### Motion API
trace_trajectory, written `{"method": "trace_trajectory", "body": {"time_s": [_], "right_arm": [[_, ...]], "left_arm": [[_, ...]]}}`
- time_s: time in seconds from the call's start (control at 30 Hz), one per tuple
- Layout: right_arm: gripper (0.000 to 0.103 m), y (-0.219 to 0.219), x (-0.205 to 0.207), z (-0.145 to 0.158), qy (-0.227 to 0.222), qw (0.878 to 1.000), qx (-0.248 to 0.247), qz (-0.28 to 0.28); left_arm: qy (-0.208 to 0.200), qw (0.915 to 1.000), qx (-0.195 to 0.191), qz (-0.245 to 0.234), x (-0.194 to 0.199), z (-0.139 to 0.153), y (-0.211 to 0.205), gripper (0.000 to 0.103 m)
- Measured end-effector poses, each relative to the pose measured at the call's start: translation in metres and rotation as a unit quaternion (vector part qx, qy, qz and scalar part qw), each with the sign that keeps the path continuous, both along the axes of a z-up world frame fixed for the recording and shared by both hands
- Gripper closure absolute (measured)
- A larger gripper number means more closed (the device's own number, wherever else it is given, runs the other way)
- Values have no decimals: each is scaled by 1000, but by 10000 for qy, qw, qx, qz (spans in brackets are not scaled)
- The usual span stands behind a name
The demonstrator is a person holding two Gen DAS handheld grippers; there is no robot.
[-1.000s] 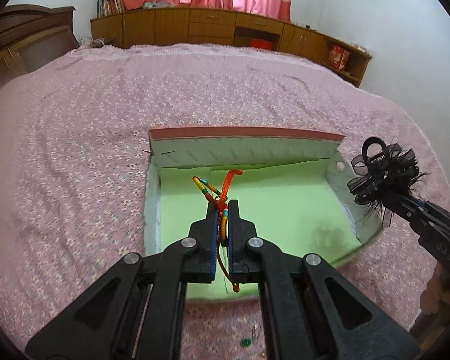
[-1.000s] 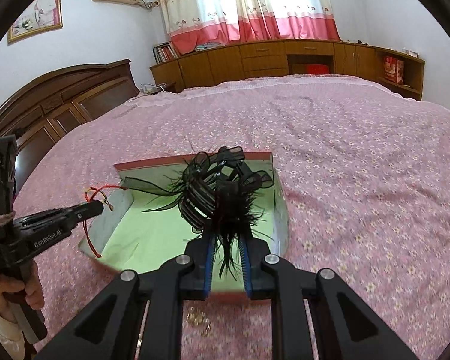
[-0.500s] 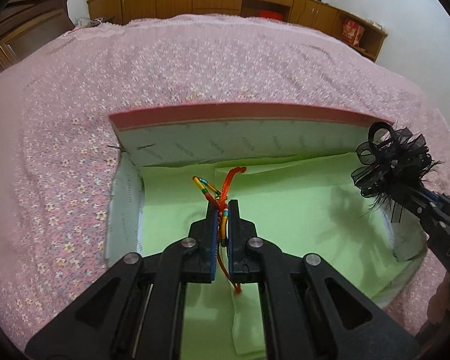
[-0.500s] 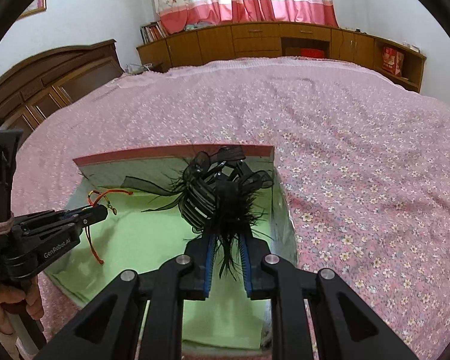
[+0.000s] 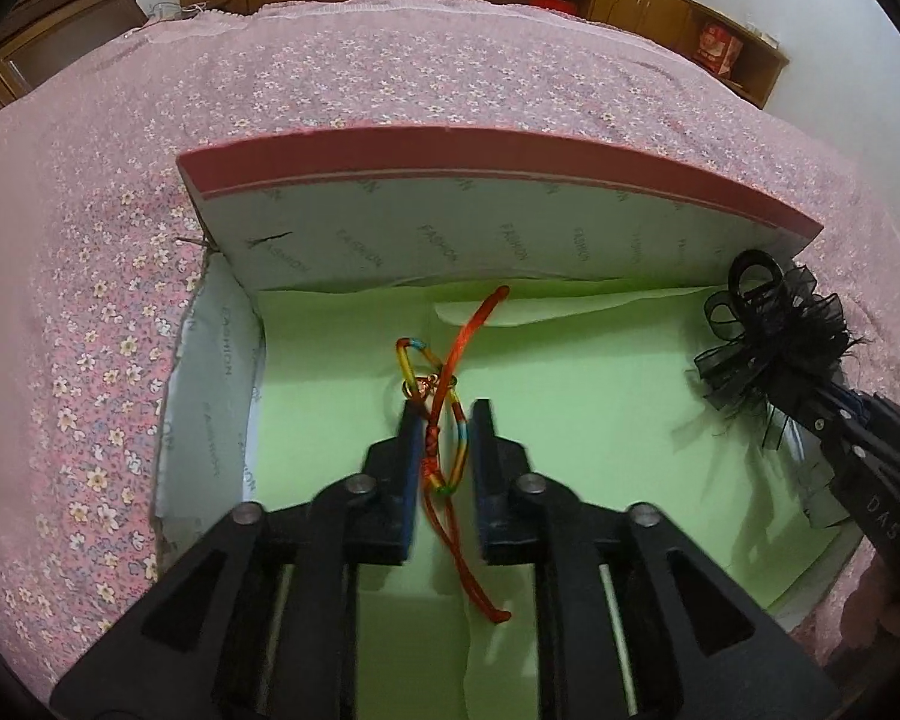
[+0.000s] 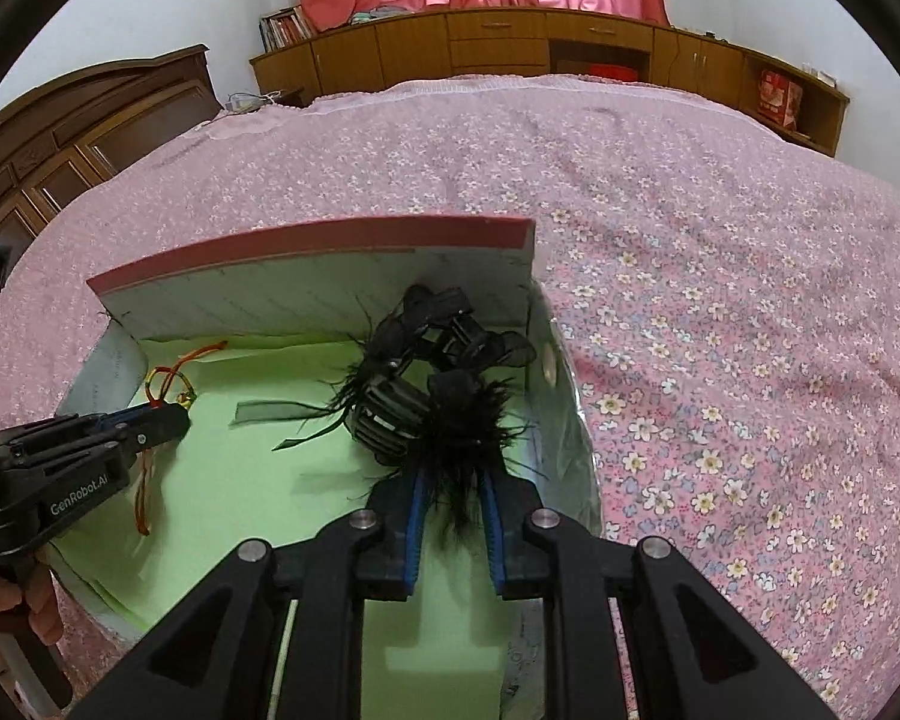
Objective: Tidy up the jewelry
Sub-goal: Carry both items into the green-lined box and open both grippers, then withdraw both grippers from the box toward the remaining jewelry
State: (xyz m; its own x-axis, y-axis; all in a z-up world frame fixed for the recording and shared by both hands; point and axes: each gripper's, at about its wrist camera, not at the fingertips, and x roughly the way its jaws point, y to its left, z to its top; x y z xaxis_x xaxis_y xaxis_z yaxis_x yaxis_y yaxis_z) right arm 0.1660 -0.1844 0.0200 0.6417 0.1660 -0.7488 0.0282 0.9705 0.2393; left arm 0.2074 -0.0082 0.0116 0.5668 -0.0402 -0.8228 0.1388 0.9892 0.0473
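An open box (image 5: 510, 228) with a red rim and green lining (image 5: 600, 420) lies on the bed. My left gripper (image 5: 447, 420) is low inside it and its jaws are opening. The red and multicoloured cord bracelet (image 5: 444, 384) hangs loose between the parted pads, its tail trailing onto the lining. In the right wrist view the left gripper (image 6: 177, 414) sits at the box's (image 6: 330, 294) left side with the bracelet (image 6: 168, 378). My right gripper (image 6: 453, 480) grips a black feathered hair clip (image 6: 414, 402) near the right wall; its jaws are just beginning to open. The clip (image 5: 768, 348) also shows in the left wrist view.
A pink floral bedcover (image 6: 720, 300) surrounds the box. Wooden cabinets (image 6: 510, 54) line the far wall and a dark headboard (image 6: 90, 132) stands at left. A person's hand (image 6: 6, 606) holds the left gripper's handle.
Both grippers came down into the box. The left jaws, shut on the bracelet before, have parted and the cord now hangs free between them. The right gripper still carries the clip.
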Motion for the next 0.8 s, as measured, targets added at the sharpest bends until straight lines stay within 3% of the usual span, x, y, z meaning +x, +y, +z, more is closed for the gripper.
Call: {"method": "trace_trajectory", "body": {"time_s": [0.1,0.13,0.43,0.8], "right_arm": [[71,0,-1,1,33,10000,-38,-51],[70,-1,0,1,28,10000,3,-29],[58,0,-20,19,-148,9999,41,37],[52,-3,-60,51,-614,9976,289,104]], "left_arm": [[14,9999,-41,110,2,0,2,69],[25,9998,-101,139,5,0,2,68],[-35,9999,-29,98,-21,17,5,67],[-389,9976,-571,10,-83,49,23,66]]}}
